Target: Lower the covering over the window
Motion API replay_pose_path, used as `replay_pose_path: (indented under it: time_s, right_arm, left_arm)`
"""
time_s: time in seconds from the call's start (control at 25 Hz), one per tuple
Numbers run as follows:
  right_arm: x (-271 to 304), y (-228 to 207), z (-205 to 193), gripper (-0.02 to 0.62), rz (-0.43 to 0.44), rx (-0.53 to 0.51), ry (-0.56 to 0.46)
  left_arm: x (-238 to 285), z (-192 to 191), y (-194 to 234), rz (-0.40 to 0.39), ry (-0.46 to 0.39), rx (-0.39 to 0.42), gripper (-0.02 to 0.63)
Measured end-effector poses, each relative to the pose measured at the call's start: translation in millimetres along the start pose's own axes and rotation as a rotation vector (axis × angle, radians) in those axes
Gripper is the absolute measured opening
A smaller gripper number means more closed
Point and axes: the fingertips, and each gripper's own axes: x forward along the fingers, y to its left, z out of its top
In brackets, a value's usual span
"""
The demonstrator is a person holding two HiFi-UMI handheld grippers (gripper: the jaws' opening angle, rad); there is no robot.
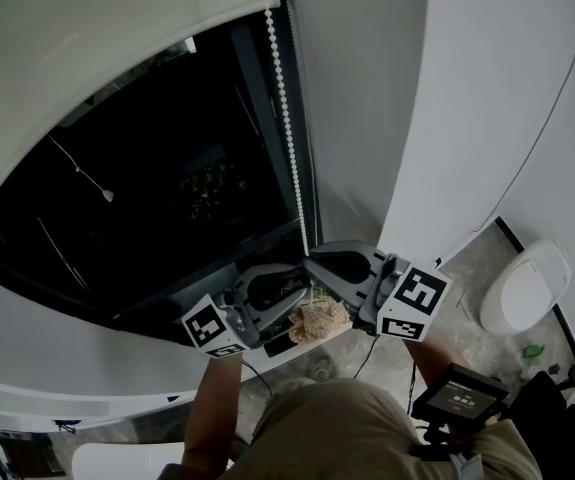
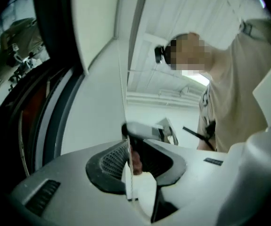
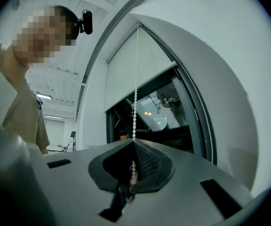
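Nothing legible in any view.
The left cube [image 1: 207, 325] and right cube [image 1: 414, 303] carry only black-and-white square marker patterns, with no letters or digits. A small dark device [image 1: 460, 396] by the person's waist shows a lit screen, but its characters are too small and blurred to read.

We're indoors, and it looks like a big office or lab hall. On the left is a tall dark-framed window [image 1: 167, 168], with a pale roller blind [image 1: 87, 28] and its bead chain [image 1: 289, 118] above. Plain white wall [image 1: 487, 88] runs along the right, with speckled hard floor [image 1: 472, 278] nearby. Overhead there's a white slatted ceiling [image 2: 210, 27] with a strip light [image 2: 199, 78]. Far back, another ceiling light [image 3: 43, 96] shines over open room.
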Motion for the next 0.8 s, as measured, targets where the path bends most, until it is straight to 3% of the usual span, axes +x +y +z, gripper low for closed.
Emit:
replay_pose_path:
  time_s: [0.04, 0.12, 0.24, 0.28, 0.32, 0.44, 0.56, 0.68, 0.8]
  right_arm:
    - [0, 0, -10, 0.008, 0.008, 0.013, 0.021]
    - [2, 3, -29, 0.008, 0.032, 0.042, 0.055]
    - [3, 8, -41, 0.008, 0.053, 0.065, 0.064]
    - [3, 8, -41, 0.008, 0.05, 0.058, 0.063]
    - [2, 8, -41, 0.008, 0.045, 0.04, 0.063]
    - [-5, 8, -36, 0.009, 0.063, -0.018, 0.05]
    - [-15, 5, -15, 0.114, 0.087, 0.016, -0.021]
    - [-18, 1, 8, 0.12, 0.059, 0.024, -0.076]
    - [-11, 1, 12, 0.116, 0.04, -0.01, -0.058]
  left_arm:
    - [-3, 17, 8, 0.014, -0.053, -0.006, 0.112]
    - [1, 48, 22, 0.054, -0.105, 0.024, 0.121]
    - [26, 68, 27, 0.071, -0.068, 0.073, 0.133]
    - [32, 67, 27, 0.074, -0.046, 0.083, 0.053]
    - [36, 65, 26, 0.077, -0.035, 0.086, 0.031]
    - [32, 64, 27, 0.097, -0.062, 0.083, 0.025]
    - [22, 48, 30, 0.132, -0.023, 0.108, 0.023]
    - [17, 6, 21, 0.123, 0.04, 0.051, 0.023]
    - [16, -22, 4, 0.107, 0.036, -0.03, 0.023]
